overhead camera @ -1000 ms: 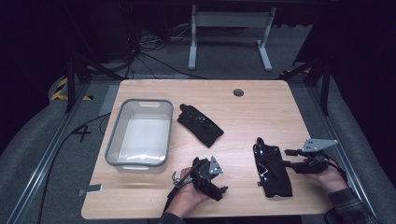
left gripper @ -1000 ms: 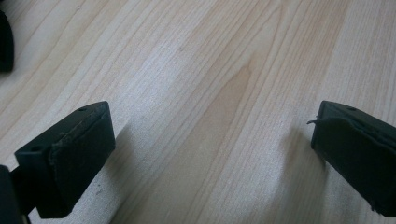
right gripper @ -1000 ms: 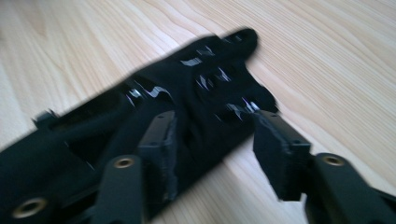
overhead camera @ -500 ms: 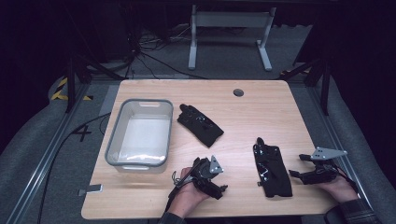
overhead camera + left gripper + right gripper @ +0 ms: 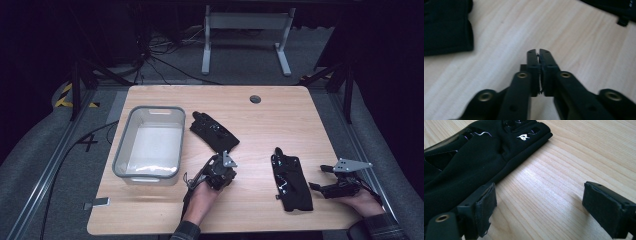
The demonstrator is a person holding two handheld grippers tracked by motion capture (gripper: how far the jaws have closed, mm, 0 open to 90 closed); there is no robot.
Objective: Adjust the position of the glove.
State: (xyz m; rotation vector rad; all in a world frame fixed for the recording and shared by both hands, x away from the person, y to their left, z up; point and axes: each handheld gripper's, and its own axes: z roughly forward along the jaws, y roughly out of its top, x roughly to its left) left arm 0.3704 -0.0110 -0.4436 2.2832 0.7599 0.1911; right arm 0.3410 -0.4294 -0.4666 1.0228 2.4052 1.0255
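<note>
Two black gloves lie flat on the wooden table [image 5: 280, 120]. One glove [image 5: 214, 131] [image 5: 446, 27] is near the middle; the other glove [image 5: 291, 185] [image 5: 474, 157] [image 5: 614, 7] lies toward the front right. My left gripper [image 5: 231, 176] [image 5: 538, 51] hovers between them over bare wood; its jaws have just closed and are shut with nothing between them. My right gripper [image 5: 320, 177] [image 5: 541, 202] sits low, just right of the front-right glove. Its jaws have just been opening and stand open over bare wood, the left pad [image 5: 486, 202] beside the glove's edge.
A clear plastic bin [image 5: 122, 142] stands on the table's left side, with nothing visible inside. A round cable hole [image 5: 255, 99] is near the far edge. Beyond the table are a metal stand [image 5: 245, 30] and floor cables.
My left gripper has risen and moved a little away from the front edge, and its jaws have shut. My right gripper has sunk toward the table beside the front-right glove.
</note>
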